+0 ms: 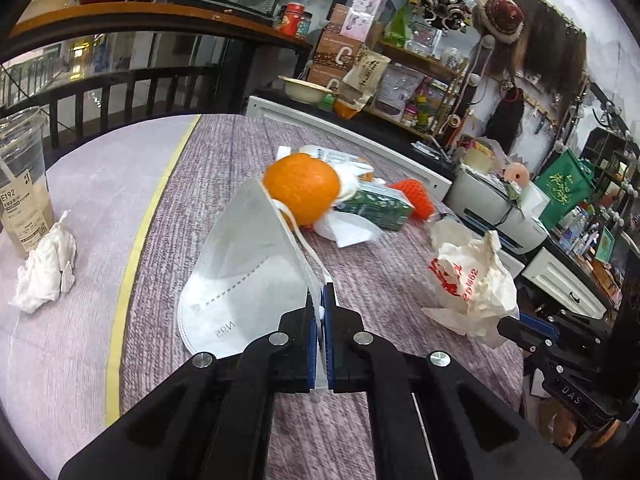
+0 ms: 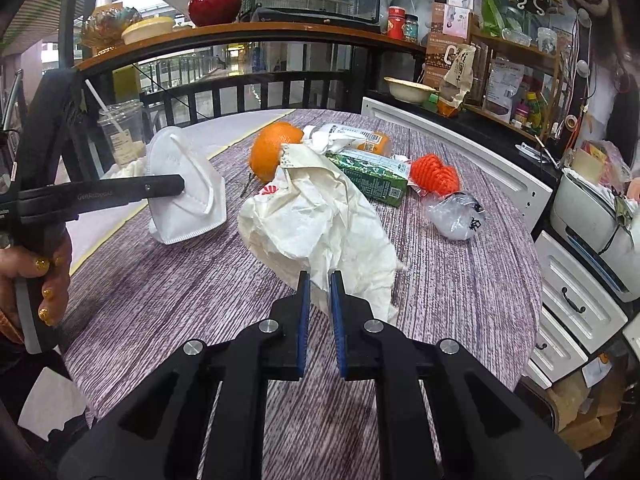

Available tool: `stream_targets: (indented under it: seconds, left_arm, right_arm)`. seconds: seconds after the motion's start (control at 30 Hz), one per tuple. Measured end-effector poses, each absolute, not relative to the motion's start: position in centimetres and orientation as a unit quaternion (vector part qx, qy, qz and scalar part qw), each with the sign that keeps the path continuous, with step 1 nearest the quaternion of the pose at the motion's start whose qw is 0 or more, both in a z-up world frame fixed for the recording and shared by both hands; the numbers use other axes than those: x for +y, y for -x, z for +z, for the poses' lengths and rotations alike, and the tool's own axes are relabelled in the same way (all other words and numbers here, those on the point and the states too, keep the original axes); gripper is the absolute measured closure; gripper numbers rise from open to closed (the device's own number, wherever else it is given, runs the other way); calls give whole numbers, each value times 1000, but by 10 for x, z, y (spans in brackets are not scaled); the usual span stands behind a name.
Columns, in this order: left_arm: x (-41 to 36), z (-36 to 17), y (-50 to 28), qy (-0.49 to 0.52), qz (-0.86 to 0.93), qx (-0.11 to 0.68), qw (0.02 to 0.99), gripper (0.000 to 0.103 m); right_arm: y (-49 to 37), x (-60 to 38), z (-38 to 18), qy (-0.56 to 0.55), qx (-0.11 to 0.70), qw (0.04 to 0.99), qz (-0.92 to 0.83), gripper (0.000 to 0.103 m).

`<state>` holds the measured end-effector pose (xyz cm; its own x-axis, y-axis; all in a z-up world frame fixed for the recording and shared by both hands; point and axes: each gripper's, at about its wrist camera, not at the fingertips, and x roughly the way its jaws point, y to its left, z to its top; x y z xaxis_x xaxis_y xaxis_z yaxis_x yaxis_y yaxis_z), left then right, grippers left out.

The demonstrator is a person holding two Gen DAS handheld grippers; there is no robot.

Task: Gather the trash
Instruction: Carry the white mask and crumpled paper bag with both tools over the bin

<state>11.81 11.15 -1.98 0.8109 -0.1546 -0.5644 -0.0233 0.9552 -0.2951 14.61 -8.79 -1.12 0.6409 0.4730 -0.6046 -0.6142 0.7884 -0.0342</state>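
left tongs [image 1: 319,300] clamped on edge of white face mask [image 1: 244,264], mask lifted off table [image 1: 168,208]. right tongs [image 2: 319,280] clamped on crumpled paper bag [image 2: 316,216]. just beyond both: orange [image 2: 276,150], green carton [image 2: 372,176], orange net [image 2: 434,172]; tissue [image 1: 46,264] and cup [image 1: 22,176] far left of left tongs.

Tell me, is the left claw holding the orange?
No, the left claw is shut on the white face mask; the orange sits behind it.

Purple woodgrain table [image 2: 460,280], black railing [image 2: 256,88], cluttered wooden shelves [image 2: 516,52], white drawers [image 2: 580,304]
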Motion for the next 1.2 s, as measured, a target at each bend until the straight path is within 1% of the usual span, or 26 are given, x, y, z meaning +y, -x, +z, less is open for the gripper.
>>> stream_targets:
  seconds: [0.07,0.1,0.33,0.87,1.03,1.2]
  left_arm:
    - [104,-16,-113,148,-43,300,941,99]
    - [100,-15,-111,148,-48,298,942,99]
    - [71,-7,-100,134,-81,289,944,99]
    - [6,6,-99,108,-151,275,943,99]
    - [-20,7,-106,104,-172,273,941,99]
    - [-54,7,-115,100,-201,275,935,99]
  right_arm:
    - [-138,-94,-9,116,291,900,304,92]
    - [-135,-97,-8,115,289,901,303,95]
    - [-123,-127,-4,87,279,911,291,97]
    - [-104,-230,15,-4,246,946,209,97]
    - [-106,-268,7,-41,250,953,168,97]
    - [-112,-308,-14,-75,266,954,120,97]
